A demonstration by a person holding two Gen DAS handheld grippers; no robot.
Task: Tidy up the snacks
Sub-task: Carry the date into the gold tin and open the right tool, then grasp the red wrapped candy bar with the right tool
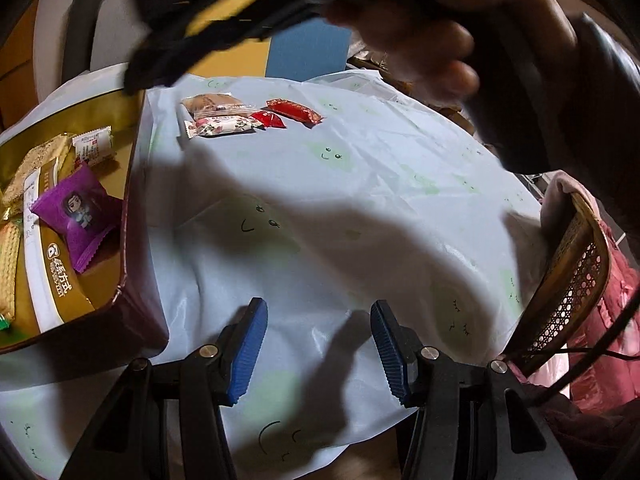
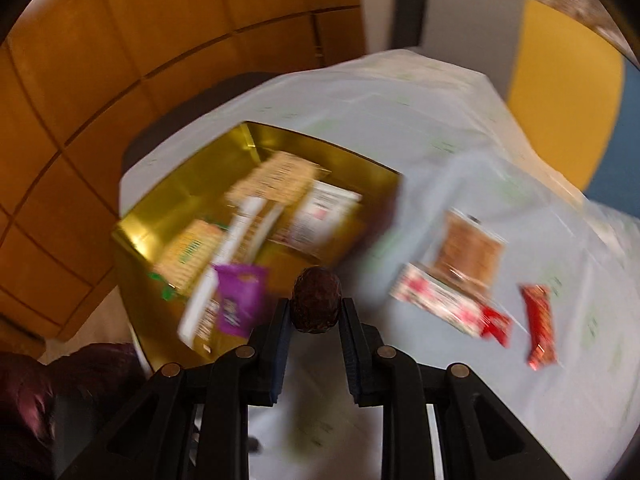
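My right tool [image 2: 316, 312] is clamped on a dark brown wrinkled date-like snack [image 2: 316, 304], held above the gold box's [image 2: 160, 216] near rim. My left tool [image 1: 318, 348] is partly open and empty over bare counter [image 1: 360, 184]. Only the left view shows my hand [image 1: 460, 32] overhead. Four wrapped snacks [image 1: 248, 114] lie near the counter's far edge, beside the box.

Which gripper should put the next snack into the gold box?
Right. The right gripper is already shut on a dark round snack, near the gold box. The left gripper is open over the tablecloth.
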